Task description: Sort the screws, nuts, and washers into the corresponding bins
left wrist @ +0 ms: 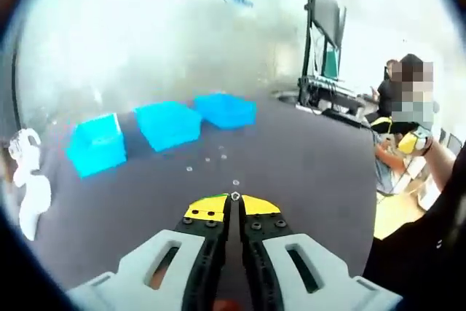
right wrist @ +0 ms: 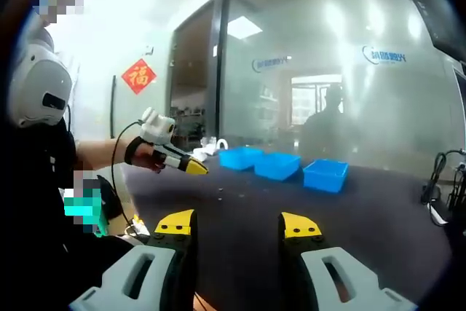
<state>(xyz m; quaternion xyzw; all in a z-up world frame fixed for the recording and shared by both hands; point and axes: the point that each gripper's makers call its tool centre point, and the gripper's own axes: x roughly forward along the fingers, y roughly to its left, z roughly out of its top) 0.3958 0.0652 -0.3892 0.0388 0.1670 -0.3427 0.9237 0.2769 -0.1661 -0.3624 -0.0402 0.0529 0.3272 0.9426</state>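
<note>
A tiny silver nut (left wrist: 235, 195) is pinched in the left gripper (left wrist: 234, 199), whose jaws are closed, for the three blue plastic bins (left wrist: 168, 124). The right gripper (right wrist: 239, 225) is held wide open, empty.

We count three blue bins (left wrist: 168, 124) on the dark table (left wrist: 306, 158), fanned from ten to twelve o'clock ahead of the left gripper (left wrist: 234, 205). About six small metal parts (left wrist: 212, 159) lie scattered near twelve o'clock; their kinds are too small to tell. Two grippers show, counting the right gripper (right wrist: 239, 225).
</note>
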